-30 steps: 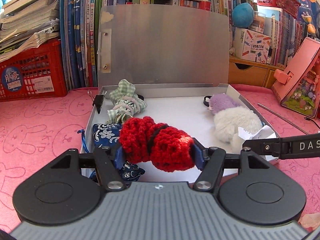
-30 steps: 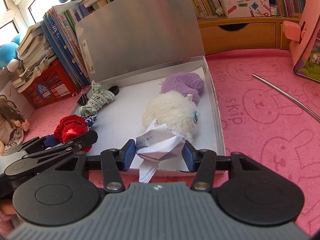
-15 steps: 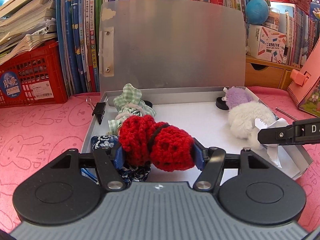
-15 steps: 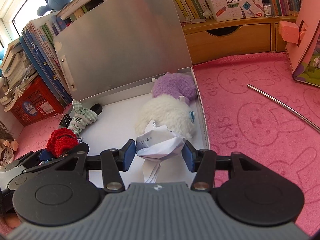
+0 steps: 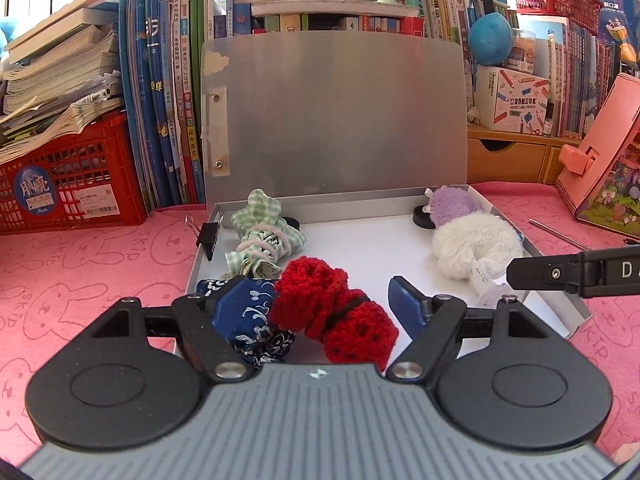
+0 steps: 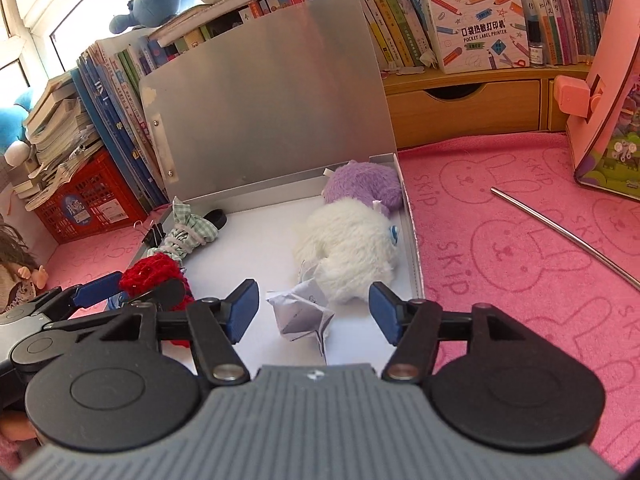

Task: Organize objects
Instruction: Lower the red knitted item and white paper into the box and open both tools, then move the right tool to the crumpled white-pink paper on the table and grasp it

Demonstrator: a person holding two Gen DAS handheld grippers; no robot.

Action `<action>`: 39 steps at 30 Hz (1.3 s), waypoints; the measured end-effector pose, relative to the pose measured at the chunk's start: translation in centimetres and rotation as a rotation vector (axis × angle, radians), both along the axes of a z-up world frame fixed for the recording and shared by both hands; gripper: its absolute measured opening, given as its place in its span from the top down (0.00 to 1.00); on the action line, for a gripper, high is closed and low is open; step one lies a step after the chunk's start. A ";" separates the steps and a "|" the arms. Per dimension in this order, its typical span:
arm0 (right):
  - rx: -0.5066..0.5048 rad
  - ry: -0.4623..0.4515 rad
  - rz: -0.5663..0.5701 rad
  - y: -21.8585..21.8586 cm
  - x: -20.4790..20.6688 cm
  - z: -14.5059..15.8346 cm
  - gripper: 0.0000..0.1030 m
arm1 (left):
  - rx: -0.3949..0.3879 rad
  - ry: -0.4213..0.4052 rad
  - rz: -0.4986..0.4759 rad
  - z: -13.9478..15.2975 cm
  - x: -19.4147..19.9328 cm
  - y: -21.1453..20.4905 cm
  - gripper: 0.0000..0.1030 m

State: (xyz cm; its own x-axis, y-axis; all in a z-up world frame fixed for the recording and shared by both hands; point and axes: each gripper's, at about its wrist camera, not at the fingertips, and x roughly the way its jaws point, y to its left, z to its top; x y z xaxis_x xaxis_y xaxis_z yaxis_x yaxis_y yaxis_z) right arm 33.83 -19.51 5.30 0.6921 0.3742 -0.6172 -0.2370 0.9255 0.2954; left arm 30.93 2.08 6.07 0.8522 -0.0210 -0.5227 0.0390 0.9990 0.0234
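Note:
A silver box [image 5: 352, 204] with its lid [image 5: 332, 120] up stands on the pink cloth. A red crochet piece [image 5: 332, 316] lies inside at the front left, against a blue patterned pouch [image 5: 260, 336]. My left gripper [image 5: 320, 306] straddles the piece, jaws opening, the right pad clear of it. In the right wrist view a crumpled paper [image 6: 302, 312] lies on the box [image 6: 414, 240] floor. My right gripper [image 6: 314, 310] is around it, jaws opening, both pads apart from it. A left finger [image 6: 100, 286] shows beside the red piece [image 6: 154, 276].
The box also holds a green checked pouch [image 5: 264, 228], a white plush [image 5: 476, 248], a purple plush [image 5: 456, 204] and a black disc [image 5: 422, 216]. A binder clip [image 5: 208, 236] grips its left wall. Red crate [image 5: 68, 184], books, pink house box [image 5: 604, 168], metal rod [image 6: 560, 232].
Both grippers have opened. The red crochet piece and the crumpled paper were let go and now lie on the box floor between the spread pads.

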 end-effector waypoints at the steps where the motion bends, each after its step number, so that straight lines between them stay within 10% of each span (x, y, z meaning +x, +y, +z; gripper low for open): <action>1: -0.002 -0.012 0.006 -0.1 -0.5 0.3 0.25 | 0.008 -0.010 -0.006 0.4 -0.7 -0.2 0.19; 18: -0.053 -0.188 0.036 -2.6 -11.1 2.7 0.16 | -0.072 -0.085 -0.113 3.5 -12.6 -1.4 0.06; 39: -0.175 -0.242 0.234 -1.4 -22.3 -1.8 0.16 | -0.057 -0.035 -0.122 -2.4 -26.5 -0.5 0.06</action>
